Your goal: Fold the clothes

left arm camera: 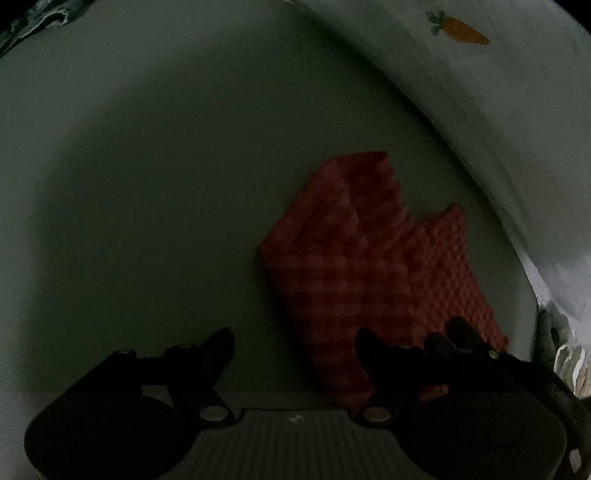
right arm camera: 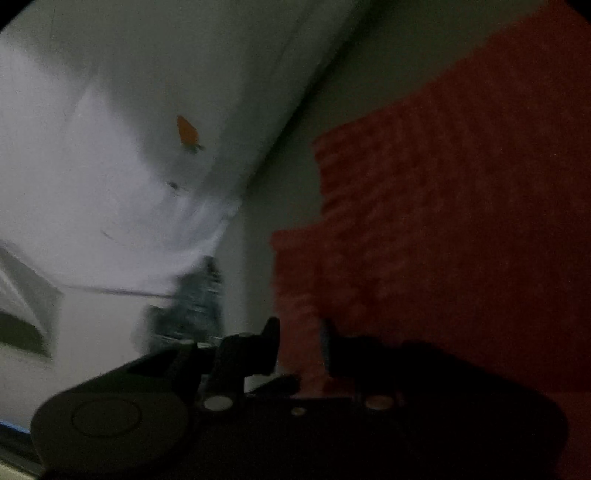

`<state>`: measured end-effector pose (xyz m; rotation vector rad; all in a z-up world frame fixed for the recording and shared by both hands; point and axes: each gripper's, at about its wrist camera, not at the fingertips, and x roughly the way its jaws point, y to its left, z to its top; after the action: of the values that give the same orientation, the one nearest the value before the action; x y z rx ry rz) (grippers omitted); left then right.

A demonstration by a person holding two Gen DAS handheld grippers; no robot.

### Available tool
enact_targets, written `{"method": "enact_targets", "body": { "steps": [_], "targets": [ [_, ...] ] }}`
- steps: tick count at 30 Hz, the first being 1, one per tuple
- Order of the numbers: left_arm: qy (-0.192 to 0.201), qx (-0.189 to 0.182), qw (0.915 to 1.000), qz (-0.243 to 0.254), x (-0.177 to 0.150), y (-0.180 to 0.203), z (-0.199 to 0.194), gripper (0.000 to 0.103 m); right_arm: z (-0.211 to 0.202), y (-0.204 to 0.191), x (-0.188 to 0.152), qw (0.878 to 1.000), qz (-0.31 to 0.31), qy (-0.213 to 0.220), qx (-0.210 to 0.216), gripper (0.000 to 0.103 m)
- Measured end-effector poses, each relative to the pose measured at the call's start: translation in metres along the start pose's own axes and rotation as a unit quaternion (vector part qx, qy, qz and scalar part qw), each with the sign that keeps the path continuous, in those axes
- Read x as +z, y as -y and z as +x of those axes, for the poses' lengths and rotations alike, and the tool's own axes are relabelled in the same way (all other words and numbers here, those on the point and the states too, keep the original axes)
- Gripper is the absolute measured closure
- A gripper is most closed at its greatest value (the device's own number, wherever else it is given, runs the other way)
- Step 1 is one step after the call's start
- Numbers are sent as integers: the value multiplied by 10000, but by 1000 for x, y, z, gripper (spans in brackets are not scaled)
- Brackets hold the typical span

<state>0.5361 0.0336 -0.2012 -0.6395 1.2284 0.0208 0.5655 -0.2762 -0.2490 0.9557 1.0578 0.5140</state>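
Left claw: our left gripper (left arm camera: 295, 350) hangs wide open at the bottom of its frame, nothing between the fingers.
Right claw: our right gripper (right arm camera: 300, 341) sits partly parted, low centre of its view; red fabric shows in the gap, but grasp or release, we cannot tell.
Garment: the red checked cloth (left arm camera: 373, 266) lies folded, centre-right, on the pale surface (left arm camera: 147, 184).
Backdrop: white fabric with a carrot print (left arm camera: 460, 29), upper right.
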Motion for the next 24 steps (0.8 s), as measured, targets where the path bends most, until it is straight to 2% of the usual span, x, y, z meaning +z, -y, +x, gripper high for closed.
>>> {"method": "enact_targets", "body": {
  "steps": [3,9,10,15,20,24],
  "targets": [
    [-2,-23,10000,-36,1,-1,-3,28,15,-6,4,9988,-374,-67,-307,71],
    [-30,-100,9999,-96,2,-1,4,26,23,-4,6,9989,-393,-181,-180,72],
    [-39,-114,9999,-106,3,1,6,25,22,-4,7,9990,-387,-177,-154,73],
    [-65,-133,9999,-88,4,2,8,24,21,-3,8,9992,-355,-158,-25,98],
    [-21,-140,9999,-51,4,2,3,24,18,-3,10,9992,-351,-115,121,102],
    [200,-233,9995,9,8,6,-6,24,1,-10,17,9983,-520,170,207,103]
  ]
}}
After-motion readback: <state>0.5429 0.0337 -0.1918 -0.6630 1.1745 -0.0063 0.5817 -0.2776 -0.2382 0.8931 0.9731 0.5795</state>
